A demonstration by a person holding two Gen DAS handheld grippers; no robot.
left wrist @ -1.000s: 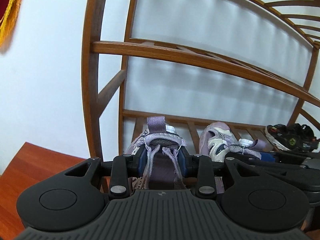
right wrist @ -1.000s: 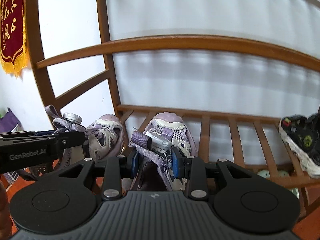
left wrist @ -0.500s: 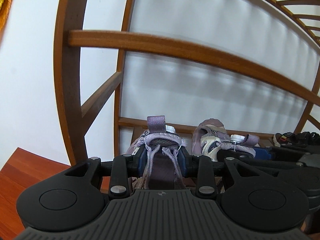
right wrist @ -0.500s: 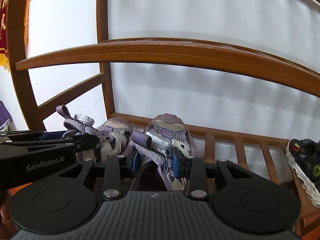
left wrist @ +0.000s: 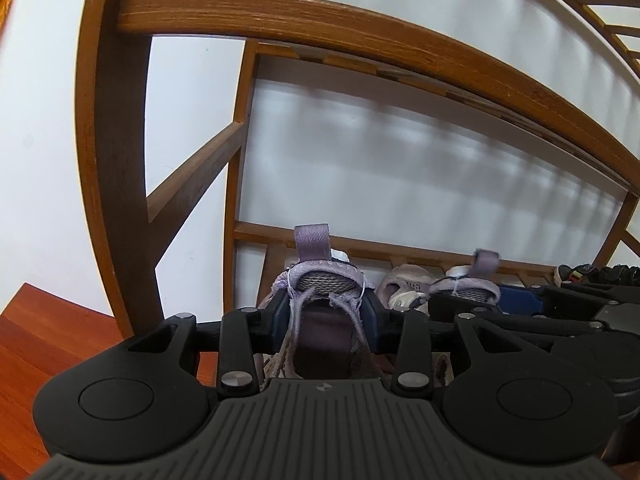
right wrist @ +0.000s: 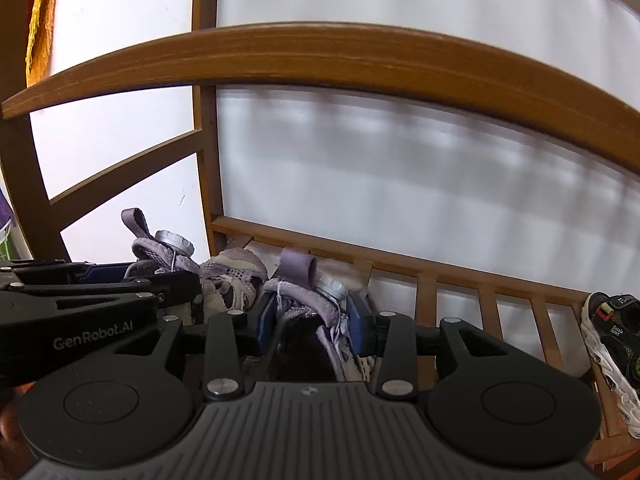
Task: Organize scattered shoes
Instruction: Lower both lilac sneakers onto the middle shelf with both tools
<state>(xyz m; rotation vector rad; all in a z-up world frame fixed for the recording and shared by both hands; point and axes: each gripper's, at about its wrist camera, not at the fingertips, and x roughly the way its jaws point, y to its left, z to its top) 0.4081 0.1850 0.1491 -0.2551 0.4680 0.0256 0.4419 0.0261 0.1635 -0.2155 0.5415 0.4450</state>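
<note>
wooden rack [left wrist: 360, 44]: each gripper [left wrist: 326, 316] [right wrist: 310, 320] clamps a purple shoe [left wrist: 324, 280] [right wrist: 308, 304].

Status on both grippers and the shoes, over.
Left gripper shut on left purple shoe. Right gripper shut on right purple shoe. Both at rack shelf. Black shoe well right.

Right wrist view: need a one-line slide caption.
Right gripper holds a purple shoe over the slatted rack, beside the left gripper's matching shoe.
</note>
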